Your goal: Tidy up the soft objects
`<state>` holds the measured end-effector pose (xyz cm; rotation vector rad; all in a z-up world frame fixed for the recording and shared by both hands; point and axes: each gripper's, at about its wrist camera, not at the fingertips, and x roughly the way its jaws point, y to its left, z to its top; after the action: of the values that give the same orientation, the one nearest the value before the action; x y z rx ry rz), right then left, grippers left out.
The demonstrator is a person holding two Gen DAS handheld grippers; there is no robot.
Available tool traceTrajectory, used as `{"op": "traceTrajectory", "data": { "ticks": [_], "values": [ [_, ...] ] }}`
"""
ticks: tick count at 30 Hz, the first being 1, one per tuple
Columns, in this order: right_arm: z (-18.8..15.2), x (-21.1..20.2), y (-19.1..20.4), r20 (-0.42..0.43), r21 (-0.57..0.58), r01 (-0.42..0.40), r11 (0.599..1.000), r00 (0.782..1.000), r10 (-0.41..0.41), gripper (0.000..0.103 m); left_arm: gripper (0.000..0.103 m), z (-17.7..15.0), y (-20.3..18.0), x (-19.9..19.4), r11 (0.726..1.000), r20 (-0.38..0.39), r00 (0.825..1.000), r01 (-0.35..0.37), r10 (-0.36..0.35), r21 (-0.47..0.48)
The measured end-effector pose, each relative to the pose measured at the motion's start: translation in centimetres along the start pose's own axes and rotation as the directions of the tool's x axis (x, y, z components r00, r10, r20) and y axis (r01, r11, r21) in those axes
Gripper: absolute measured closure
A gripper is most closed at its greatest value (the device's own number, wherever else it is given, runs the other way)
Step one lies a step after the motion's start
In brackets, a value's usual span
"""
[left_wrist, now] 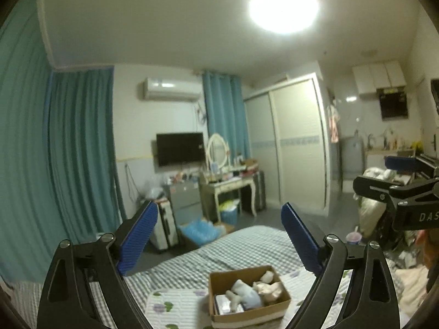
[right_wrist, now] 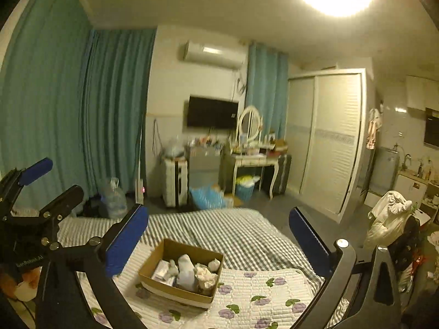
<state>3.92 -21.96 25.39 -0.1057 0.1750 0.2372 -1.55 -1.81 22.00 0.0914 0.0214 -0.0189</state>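
Note:
A brown cardboard box (left_wrist: 282,301) (right_wrist: 153,257) sits on a white floral quilt (left_wrist: 175,307) (right_wrist: 260,296) on the bed. It holds soft toys: a pale blue and white one (left_wrist: 247,294) (right_wrist: 186,271) and a cream one (left_wrist: 270,288) (right_wrist: 205,274), with a flat packet beside them. My left gripper (left_wrist: 219,235) is open and empty, raised above and behind the box. My right gripper (right_wrist: 216,235) is open and empty, also above the box. Each gripper shows at the edge of the other's view.
The bed has a grey checked sheet (right_wrist: 233,230). Beyond its foot are a white suitcase (right_wrist: 175,181), a blue bag (right_wrist: 205,196), a dressing table (right_wrist: 252,161) and a wardrobe (right_wrist: 326,137). Teal curtains (right_wrist: 68,109) hang at left. A chair piled with clothes (right_wrist: 389,219) stands right.

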Motion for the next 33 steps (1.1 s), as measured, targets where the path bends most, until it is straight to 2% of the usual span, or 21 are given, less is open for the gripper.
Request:
{"op": "traceTrajectory", "data": {
  "ticks": [2,5,9,14,20,24,33],
  "values": [
    [-1.0,-2.5,0.3,0.055,0.014,0.006,1.0,0.998,-0.006,0.0,0.01,-0.4,0.4,-2.0,1.0,0.019,1.0,-0.003,0.003,0.001],
    [-4.1,-5.4,1.2,0.125,0.021,0.008,1.0,0.992,-0.01,0.0,0.01,-2.0,0.7,-2.9,1.0,0.011,1.0,-0.015,0.015,0.003],
    [-9.0,-5.8,2.7,0.145,0.017,0.0,1.0,0.989,-0.002,0.0,0.01,-6.3,1.5,-3.4,0.999,-0.007,1.0,-0.006,0.005,-0.035],
    [-14.7,-2.0,3.2,0.075,0.09,-0.037,0.995,0.997,0.031,0.0,0.01,-12.4,1.9,-1.3,0.996,-0.085,0.996,-0.041,0.034,-0.08],
    [-21.7,2.8,3.7,-0.02,0.098,-0.016,0.995,1.0,0.018,0.0,0.01,-19.4,0.8,2.7,0.997,-0.226,0.974,-0.05,0.034,-0.065],
    [-24.5,5.4,3.7,-0.107,0.109,-0.002,0.994,0.994,0.014,0.0,0.01,-21.3,-0.6,3.5,0.998,-0.269,0.963,-0.041,0.029,-0.038],
    [-25.5,6.1,3.6,-0.137,0.123,0.004,0.992,0.99,0.013,0.0,0.01,-22.3,-0.1,2.9,0.997,-0.295,0.955,-0.033,0.01,-0.071]
  ]
}}
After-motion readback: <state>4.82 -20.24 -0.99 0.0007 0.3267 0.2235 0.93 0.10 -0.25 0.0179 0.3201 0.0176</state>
